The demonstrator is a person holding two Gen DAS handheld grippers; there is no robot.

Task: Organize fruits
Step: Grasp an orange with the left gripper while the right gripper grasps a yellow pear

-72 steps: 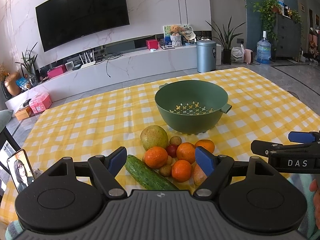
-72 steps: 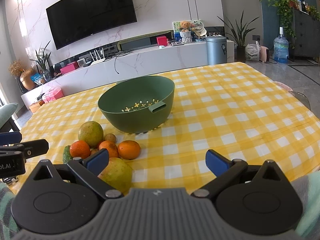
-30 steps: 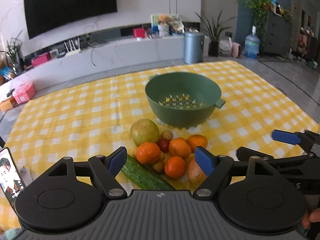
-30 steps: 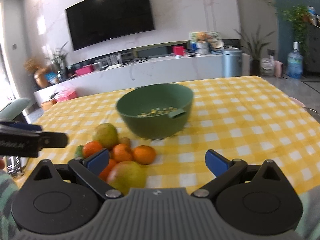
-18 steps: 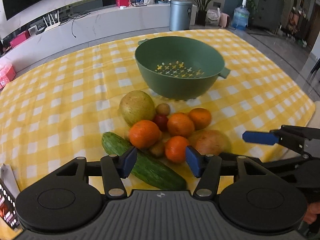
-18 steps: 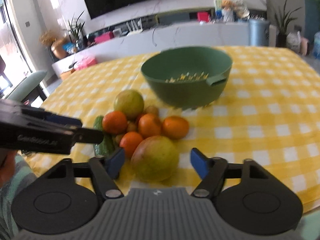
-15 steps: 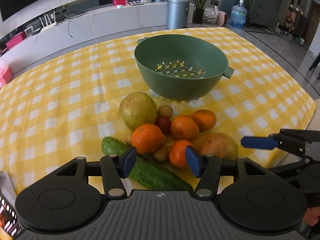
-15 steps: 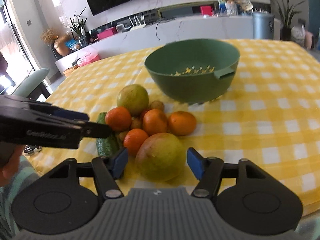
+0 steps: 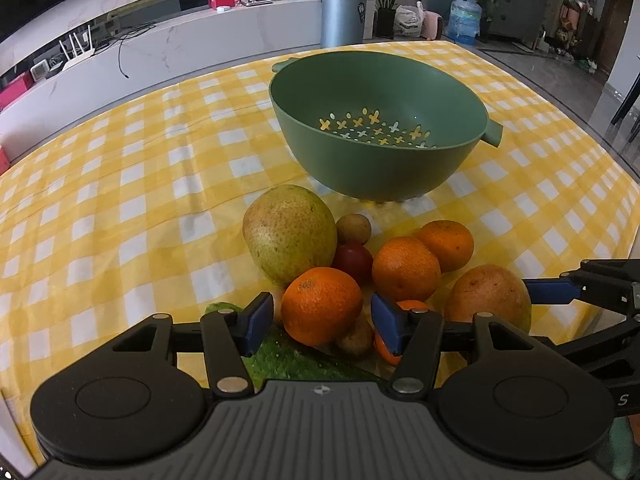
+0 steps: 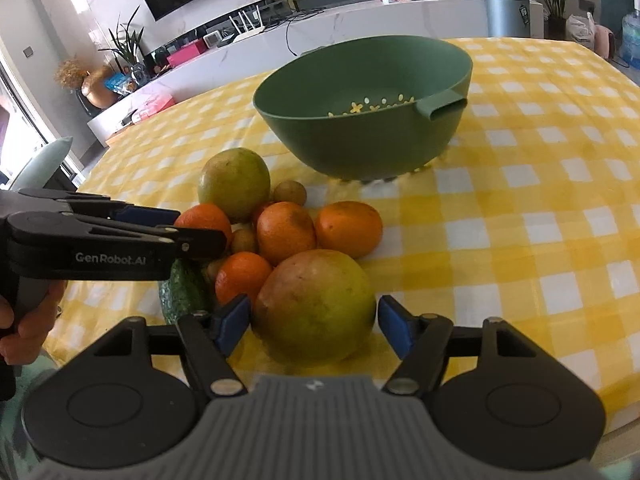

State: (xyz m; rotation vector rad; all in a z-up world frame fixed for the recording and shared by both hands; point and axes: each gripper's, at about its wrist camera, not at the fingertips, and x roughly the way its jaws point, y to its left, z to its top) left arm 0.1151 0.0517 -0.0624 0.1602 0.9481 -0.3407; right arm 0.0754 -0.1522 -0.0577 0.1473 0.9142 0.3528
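My table wears a yellow-and-white checked cloth (image 9: 120, 184), smooth with faint creases; behind it run a white marble ledge (image 10: 360, 20) and a steel bin (image 9: 344, 16). The matte green colander (image 9: 376, 128), cross-pierced, stands empty beyond the fruit heap. My left gripper (image 9: 322, 320) flanks a dimpled orange (image 9: 322, 304), pads just apart. My right gripper (image 10: 314, 326), jaws just widened slightly, brackets a mottled mango (image 10: 316, 304) without touching it.

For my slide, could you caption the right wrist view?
Right claw straddles a mango before the empty green colander.
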